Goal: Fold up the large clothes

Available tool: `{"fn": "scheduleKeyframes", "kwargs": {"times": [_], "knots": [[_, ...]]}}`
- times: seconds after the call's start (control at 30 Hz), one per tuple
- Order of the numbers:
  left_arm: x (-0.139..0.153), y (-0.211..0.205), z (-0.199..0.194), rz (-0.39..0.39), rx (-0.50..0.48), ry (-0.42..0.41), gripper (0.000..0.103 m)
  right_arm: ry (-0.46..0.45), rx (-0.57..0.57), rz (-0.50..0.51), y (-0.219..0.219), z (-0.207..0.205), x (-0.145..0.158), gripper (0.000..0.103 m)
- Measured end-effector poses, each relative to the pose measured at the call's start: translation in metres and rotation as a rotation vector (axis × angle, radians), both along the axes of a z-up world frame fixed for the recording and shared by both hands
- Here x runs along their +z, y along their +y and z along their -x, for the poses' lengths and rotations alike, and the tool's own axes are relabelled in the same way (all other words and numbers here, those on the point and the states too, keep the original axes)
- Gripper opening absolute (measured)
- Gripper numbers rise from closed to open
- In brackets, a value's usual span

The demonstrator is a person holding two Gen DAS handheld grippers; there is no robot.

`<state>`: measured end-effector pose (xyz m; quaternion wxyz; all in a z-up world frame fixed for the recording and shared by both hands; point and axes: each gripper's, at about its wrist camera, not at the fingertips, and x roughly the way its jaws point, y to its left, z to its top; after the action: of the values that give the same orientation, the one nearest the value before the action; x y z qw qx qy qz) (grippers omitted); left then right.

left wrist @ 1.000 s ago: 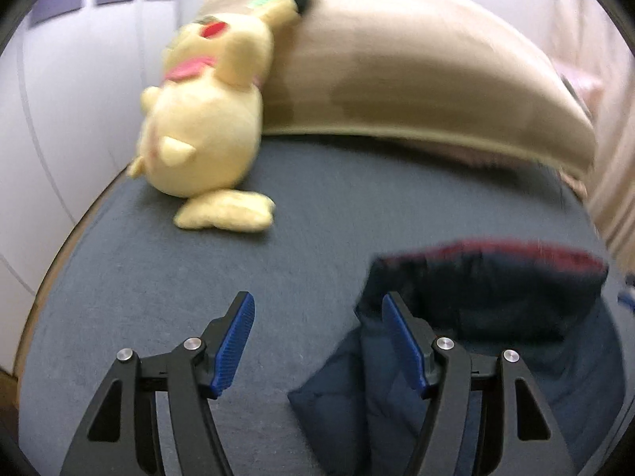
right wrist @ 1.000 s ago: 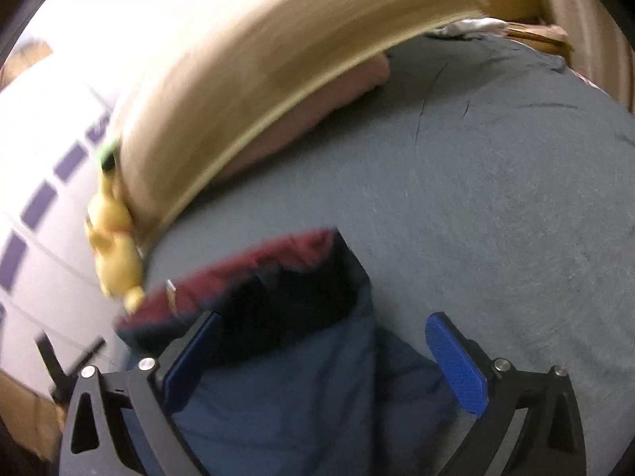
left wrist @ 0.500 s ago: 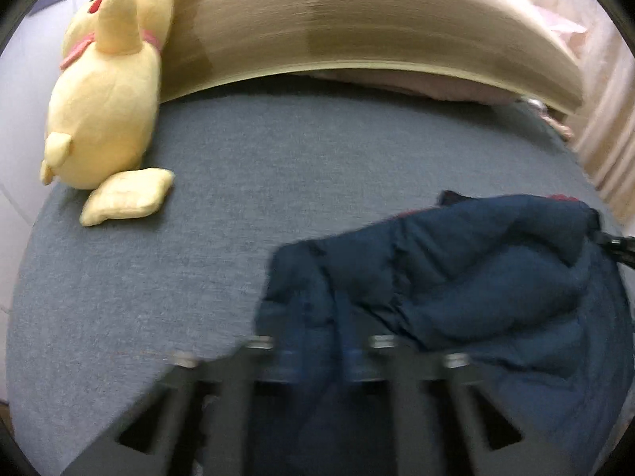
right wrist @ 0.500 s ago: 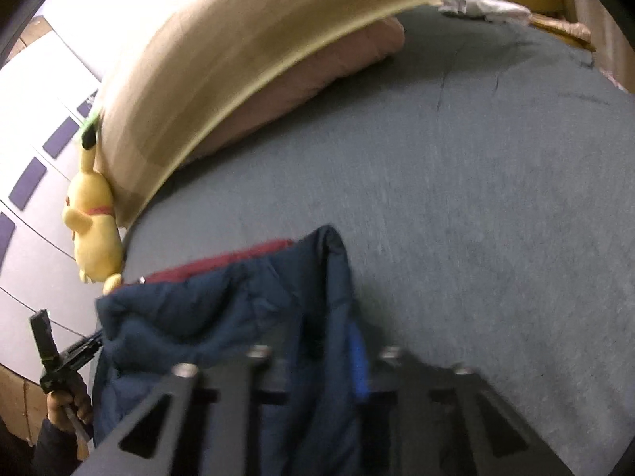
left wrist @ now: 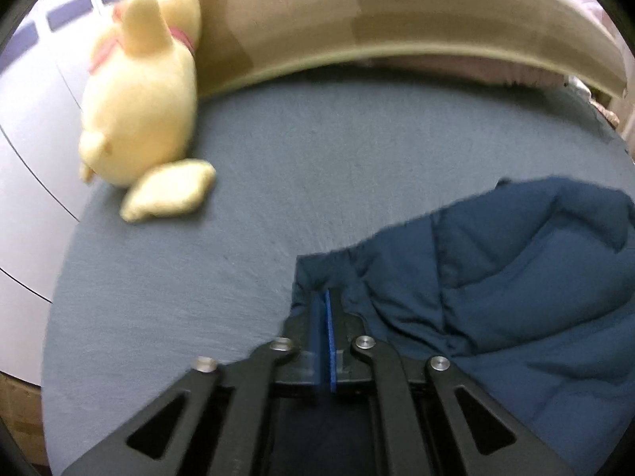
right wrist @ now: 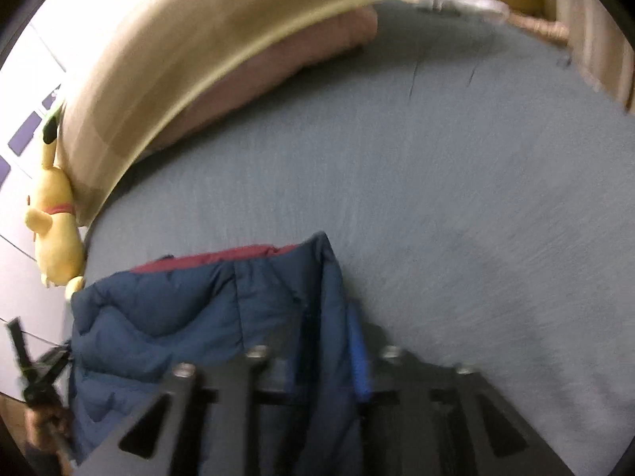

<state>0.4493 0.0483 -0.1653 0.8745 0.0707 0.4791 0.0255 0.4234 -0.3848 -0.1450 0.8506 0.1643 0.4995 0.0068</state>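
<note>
Clearly, both grippers have a pinch on the navy puffer jacket (left wrist: 516, 277), which lies on the grey bed (left wrist: 357, 178). Left gripper (left wrist: 326, 309): fingers narrowed onto a hem corner, the jacket's bulk spreading right of them. Right gripper (right wrist: 333, 341): fingers narrowed onto the opposite edge, bulk lying left. So the long axis runs between the two grips, neither nearer. No containers show; a yellow plush toy (left wrist: 139, 99) sits well ahead-left.
</note>
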Motion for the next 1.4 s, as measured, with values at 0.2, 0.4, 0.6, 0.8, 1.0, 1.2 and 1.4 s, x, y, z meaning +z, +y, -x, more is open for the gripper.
{"fn": "scheduleKeyframes", "kwargs": {"times": [0.2, 0.4, 0.6, 0.8, 1.0, 1.2, 1.4], "knots": [[0.051, -0.061, 0.021, -0.077, -0.108, -0.193, 0.074, -0.165, 0.043, 0.177, 0.059, 0.011, 0.059, 0.083], [0.017, -0.111, 0.002, -0.132, -0.152, -0.100, 0.074, -0.114, 0.191, 0.297, 0.132, -0.005, 0.032, 0.083], [0.001, -0.106, -0.022, -0.132, -0.088, -0.034, 0.075, -0.037, 0.175, 0.334, 0.148, -0.029, -0.004, 0.083], [-0.016, -0.097, -0.022, -0.144, -0.050, -0.011, 0.075, 0.011, 0.158, 0.320, 0.138, -0.033, -0.008, 0.093], [-0.009, -0.092, -0.019, -0.132, -0.051, -0.009, 0.075, 0.008, 0.140, 0.344, 0.135, -0.026, 0.004, 0.096], [0.020, -0.077, 0.007, -0.117, -0.039, -0.050, 0.075, -0.139, 0.185, 0.356, 0.134, 0.029, 0.057, 0.096], [0.055, -0.076, 0.064, -0.090, -0.082, -0.102, 0.075, -0.158, 0.220, 0.294, 0.139, 0.099, 0.068, 0.096]]}}
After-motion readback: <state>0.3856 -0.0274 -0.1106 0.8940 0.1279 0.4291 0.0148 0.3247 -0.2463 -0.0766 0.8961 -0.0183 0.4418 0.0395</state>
